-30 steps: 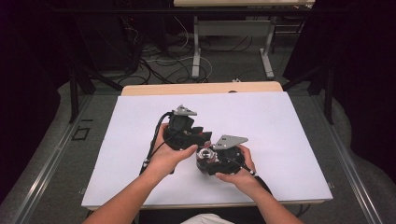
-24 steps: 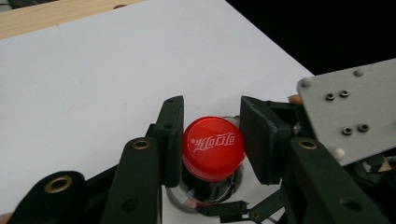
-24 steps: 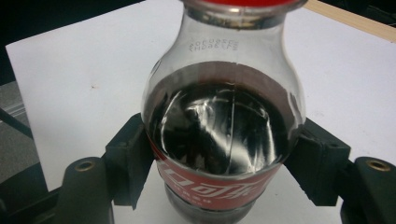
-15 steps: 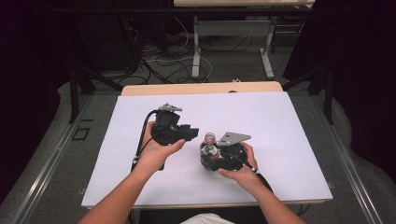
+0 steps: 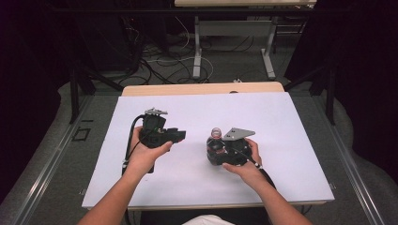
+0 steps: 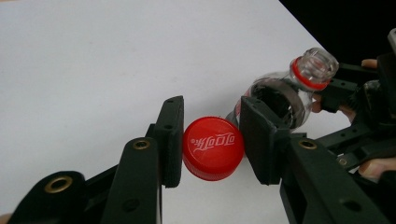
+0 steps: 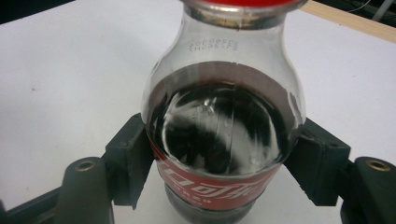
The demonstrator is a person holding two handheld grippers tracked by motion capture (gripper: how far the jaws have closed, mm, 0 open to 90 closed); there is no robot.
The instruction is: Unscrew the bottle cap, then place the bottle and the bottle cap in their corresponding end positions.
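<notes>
While carrying the red cap [image 6: 212,148] in the left tool [image 5: 180,136], keep the pinch just as firm as now: pads closed on the cap's rim from both sides, lettered top facing the left gripper view, no slack visible. Judging by the open neck with its red ring, treat the unscrewing as done and the setting-down of the cap as the step in hand. Lower gently toward the bare white table [image 5: 281,122] at the left, well apart from the bottle [image 5: 215,140], and loosen only once the cap rests flat, to avoid rolling. Avoid swinging back over the open mouth or knocking the neck. Meanwhile hold the right tool [image 5: 213,152] narrowed on the bottle's body at the red label, as in the right gripper view, both pads pressed against the clear wall. Keep that bottle upright and quiet near the middle of the table, slightly right; with dark drink inside and nothing sealing the top, expect a spill from any tilt or jerk. Squeeze no harder than needed, since soft plastic probably gives and pushes liquid upward.
</notes>
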